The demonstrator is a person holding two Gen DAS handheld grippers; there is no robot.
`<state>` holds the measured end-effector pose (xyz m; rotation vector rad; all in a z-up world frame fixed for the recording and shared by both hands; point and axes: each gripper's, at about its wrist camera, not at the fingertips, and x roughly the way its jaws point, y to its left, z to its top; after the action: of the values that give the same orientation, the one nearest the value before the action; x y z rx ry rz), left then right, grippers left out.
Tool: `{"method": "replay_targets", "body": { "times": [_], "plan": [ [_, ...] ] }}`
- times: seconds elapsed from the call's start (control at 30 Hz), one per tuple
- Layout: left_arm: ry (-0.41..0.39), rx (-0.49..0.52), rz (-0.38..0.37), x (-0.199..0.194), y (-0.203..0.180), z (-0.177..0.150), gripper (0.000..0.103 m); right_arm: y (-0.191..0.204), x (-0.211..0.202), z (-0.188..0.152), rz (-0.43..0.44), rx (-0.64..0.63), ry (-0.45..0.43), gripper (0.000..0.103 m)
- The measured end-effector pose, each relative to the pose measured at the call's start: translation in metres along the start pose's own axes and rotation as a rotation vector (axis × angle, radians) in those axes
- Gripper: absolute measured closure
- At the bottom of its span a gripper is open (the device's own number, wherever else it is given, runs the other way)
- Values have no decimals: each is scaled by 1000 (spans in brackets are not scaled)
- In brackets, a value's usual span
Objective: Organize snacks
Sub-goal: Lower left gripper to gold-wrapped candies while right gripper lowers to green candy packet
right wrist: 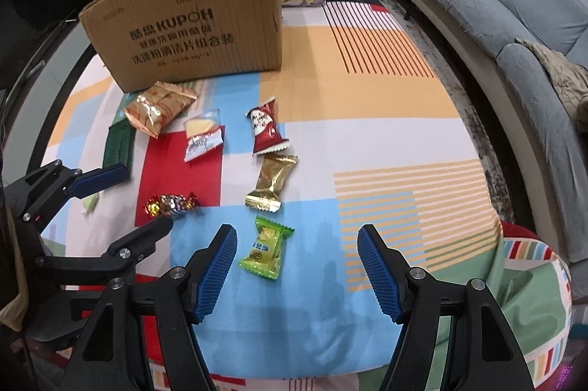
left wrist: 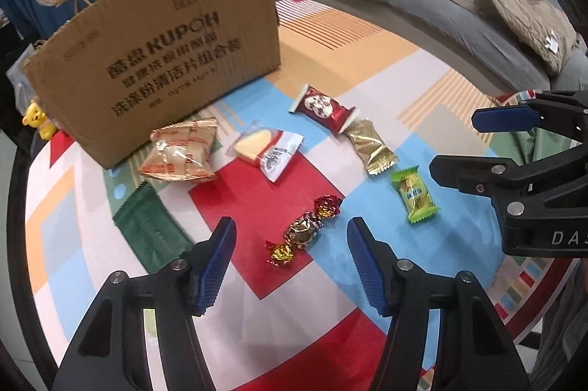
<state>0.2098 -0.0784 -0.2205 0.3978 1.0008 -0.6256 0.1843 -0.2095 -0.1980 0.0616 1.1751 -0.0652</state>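
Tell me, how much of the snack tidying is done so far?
Nothing looks done yet. Both the left gripper and right gripper are open and hold nothing. Six snacks lie loose on the tablecloth, including the twisted foil candy and green packet. The cardboard box waits behind them.

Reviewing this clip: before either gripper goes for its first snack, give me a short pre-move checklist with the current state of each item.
1. Left gripper jaws open and empty: ok.
2. Right gripper jaws open and empty: ok.
3. Twist-wrapped candy lies between the left jaws' line of approach, apart from other snacks: ok.
4. Green candy packet sits just ahead of the right jaws, nearer the left finger, so not centred: not ok.
5. Cardboard box stands upright on the table: ok; whether it has room inside: cannot tell.
6. Red packet and gold packet lie end to end, touching or nearly so; separate picking: cannot tell.
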Motion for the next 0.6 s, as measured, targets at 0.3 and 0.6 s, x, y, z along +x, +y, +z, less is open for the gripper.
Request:
{"method": "replay_targets", "body": {
  "times": [0.3, 0.6],
  "plan": [
    [39, 76, -28, 19, -6, -3, 57, 0, 19, -4, 9, 7, 40, 34],
    [49, 112, -38, 30, -9, -1, 74, -4, 34, -5, 24, 29, 75, 37]
  ]
}}
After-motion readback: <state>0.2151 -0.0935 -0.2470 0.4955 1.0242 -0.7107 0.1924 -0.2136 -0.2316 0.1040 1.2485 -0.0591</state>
